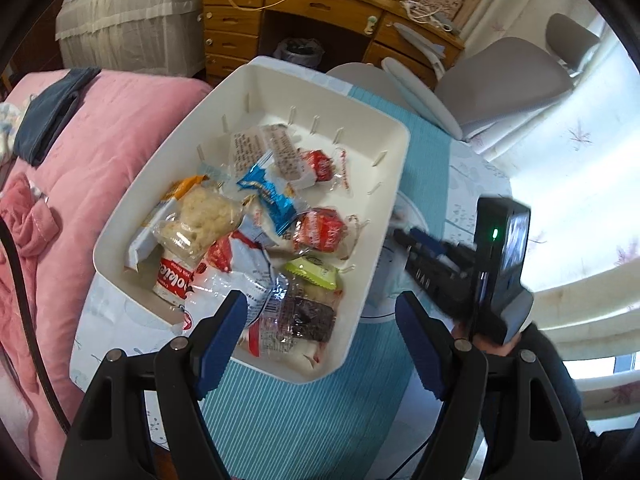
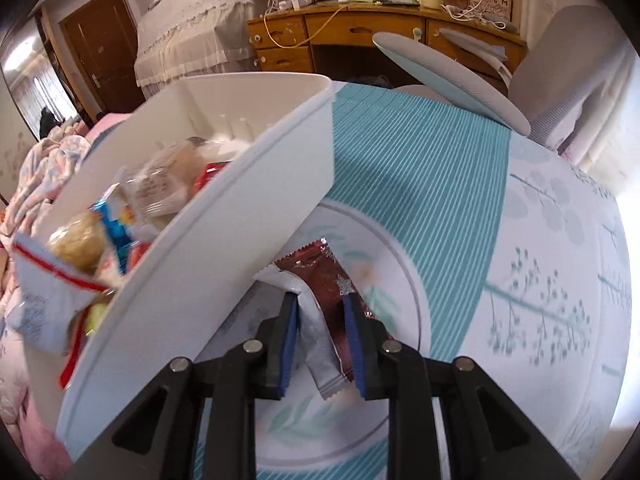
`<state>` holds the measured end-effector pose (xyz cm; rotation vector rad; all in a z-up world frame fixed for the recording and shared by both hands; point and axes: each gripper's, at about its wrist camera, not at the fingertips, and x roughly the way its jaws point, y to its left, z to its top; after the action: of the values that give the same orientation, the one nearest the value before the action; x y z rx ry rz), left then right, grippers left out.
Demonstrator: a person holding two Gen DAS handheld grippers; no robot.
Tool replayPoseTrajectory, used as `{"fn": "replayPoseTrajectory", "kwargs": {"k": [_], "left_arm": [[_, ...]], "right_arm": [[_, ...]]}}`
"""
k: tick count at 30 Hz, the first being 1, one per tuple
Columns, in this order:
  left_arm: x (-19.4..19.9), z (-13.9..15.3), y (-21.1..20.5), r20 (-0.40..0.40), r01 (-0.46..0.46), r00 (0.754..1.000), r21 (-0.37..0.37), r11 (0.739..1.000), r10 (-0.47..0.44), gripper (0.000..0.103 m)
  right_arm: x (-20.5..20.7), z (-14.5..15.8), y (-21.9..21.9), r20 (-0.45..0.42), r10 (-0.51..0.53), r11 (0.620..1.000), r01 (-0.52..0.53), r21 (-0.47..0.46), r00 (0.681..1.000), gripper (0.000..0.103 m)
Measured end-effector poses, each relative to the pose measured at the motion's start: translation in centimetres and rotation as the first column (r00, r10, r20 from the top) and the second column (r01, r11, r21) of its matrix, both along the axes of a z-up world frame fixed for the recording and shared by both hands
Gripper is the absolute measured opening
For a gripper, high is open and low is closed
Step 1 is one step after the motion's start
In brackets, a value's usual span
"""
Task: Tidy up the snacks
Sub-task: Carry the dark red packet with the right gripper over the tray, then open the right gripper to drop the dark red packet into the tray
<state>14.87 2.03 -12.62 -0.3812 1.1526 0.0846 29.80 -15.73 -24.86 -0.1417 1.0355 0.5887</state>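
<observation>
At the far left lies a pink quilt point(image 1: 100, 148), beside the table point(image 1: 472, 184) with its teal striped runner point(image 1: 280, 420). On the runner stands a white bin point(image 1: 372, 240), its long axis running diagonally from near left to far right in the left wrist view. The bin holds a loose pile of wrapped snacks: a puffed rice cake point(image 1: 200, 216) in clear wrap at the left, a blue packet point(image 1: 268, 196) in the middle, two red-wrapped pieces point(image 1: 320, 228) toward the right wall, a green packet point(image 1: 314, 272) and a dark bar point(image 1: 308, 316) in clear film at the near end. The left gripper point(image 1: 320, 336) hangs above the near end of the bin, pointing steeply down; its jaws stand wide apart and released, with nothing between the pads. To the right of the bin, outside its wall, the right gripper point(image 2: 322, 344) points steeply down over a circular print on the tablecloth. The person's hand and dark sleeve point(image 1: 552, 368) hold its handle. Its jaws are narrowed around a dark red snack packet point(image 2: 320, 276) with a silver underside, which lies just beside the bin's outer wall; the blue pads sit against the packet's two edges, grasping it. A grey chair point(image 1: 504, 80) stands at the far right.
</observation>
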Motion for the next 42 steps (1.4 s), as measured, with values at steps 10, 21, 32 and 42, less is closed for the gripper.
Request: {"fn": "replayPoseTrajectory", "kwargs": {"k": [10, 21, 32, 42], "left_arm": [[-1.2, 3.6, -0.5, 0.007, 0.068, 0.998, 0.016, 0.998, -0.068, 0.075], [-2.8, 3.8, 2.9, -0.005, 0.133, 0.991, -0.036, 0.991, -0.133, 0.075], [-3.7, 7.4, 8.8, 0.11, 0.304, 0.946, 0.015, 0.952, -0.304, 0.076], [-4.5, 8.9, 13.8, 0.177, 0.342, 0.923, 0.032, 0.939, -0.342, 0.077]], "right_arm": [[-5.2, 2.3, -0.6, -0.154, -0.091, 0.995, 0.096, 0.024, 0.984, 0.022], [-9.7, 7.7, -0.1, -0.165, -0.242, 0.966, 0.254, 0.057, 0.956, 0.022], [-12.3, 13.4, 6.7, -0.11, -0.348, 0.919, 0.362, 0.158, 0.931, 0.022], [-14.6, 15.5, 12.0, -0.076, -0.413, 0.876, 0.419, 0.238, 0.908, 0.052]]}}
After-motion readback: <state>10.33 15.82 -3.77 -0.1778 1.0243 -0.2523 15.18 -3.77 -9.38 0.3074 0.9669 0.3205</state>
